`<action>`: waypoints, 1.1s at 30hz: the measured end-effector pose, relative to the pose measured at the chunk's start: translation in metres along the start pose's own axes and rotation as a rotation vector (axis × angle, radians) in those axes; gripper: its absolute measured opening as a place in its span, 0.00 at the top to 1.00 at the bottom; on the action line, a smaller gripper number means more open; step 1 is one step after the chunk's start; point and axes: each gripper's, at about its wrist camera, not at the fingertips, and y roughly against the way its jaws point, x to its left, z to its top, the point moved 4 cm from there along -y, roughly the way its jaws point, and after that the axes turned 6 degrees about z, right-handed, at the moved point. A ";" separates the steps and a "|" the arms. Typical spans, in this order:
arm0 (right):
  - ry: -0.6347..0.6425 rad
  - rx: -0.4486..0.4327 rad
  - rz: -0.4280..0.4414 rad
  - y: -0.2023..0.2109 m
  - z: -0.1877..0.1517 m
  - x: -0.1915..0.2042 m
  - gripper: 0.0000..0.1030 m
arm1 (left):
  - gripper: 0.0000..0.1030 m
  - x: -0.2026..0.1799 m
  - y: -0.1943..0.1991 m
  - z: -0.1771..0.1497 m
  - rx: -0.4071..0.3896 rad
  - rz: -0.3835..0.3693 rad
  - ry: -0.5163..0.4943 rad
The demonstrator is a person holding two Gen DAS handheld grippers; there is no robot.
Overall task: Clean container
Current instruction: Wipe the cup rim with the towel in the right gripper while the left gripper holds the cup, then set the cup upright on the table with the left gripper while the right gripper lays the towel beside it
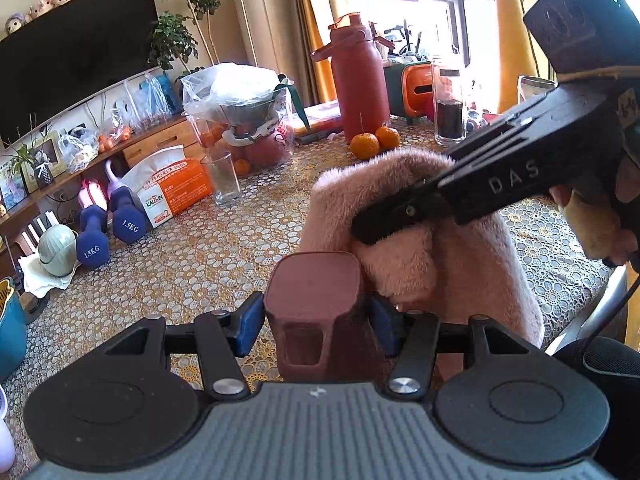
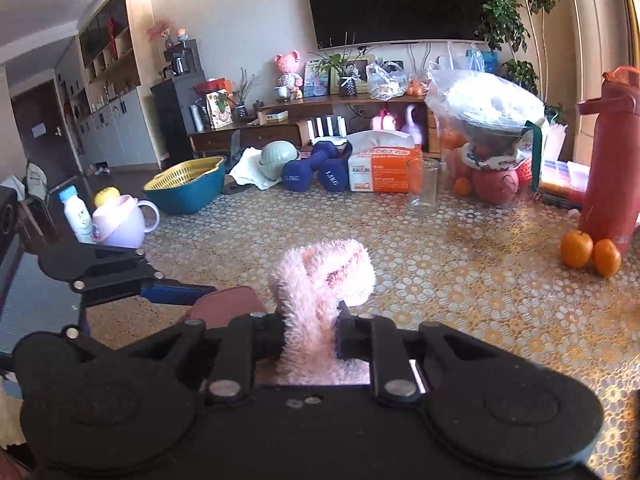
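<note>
Patterned table [image 2: 460, 280] (oranges [image 2: 590, 254], glass [image 2: 424, 186], dumbbells [image 2: 316, 174])

"1.5KG" on both blue dumbbells [image 1: 105, 227], "KAIXIN" on the tissue pack [image 1: 170, 185], "DAS" on the right tool [image 1: 400, 216]

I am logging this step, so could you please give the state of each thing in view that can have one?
left claw: shut on brown container
brown container: held clear of the table
right claw: shut on pink cloth
pink cloth: bunched, beside the container
clear glass: upright, empty
red flask: upright, lid closed
</note>
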 end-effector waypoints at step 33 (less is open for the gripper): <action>-0.026 0.117 -0.305 -0.029 -0.043 -0.043 0.71 | 0.40 0.009 0.013 -0.002 0.008 0.005 0.082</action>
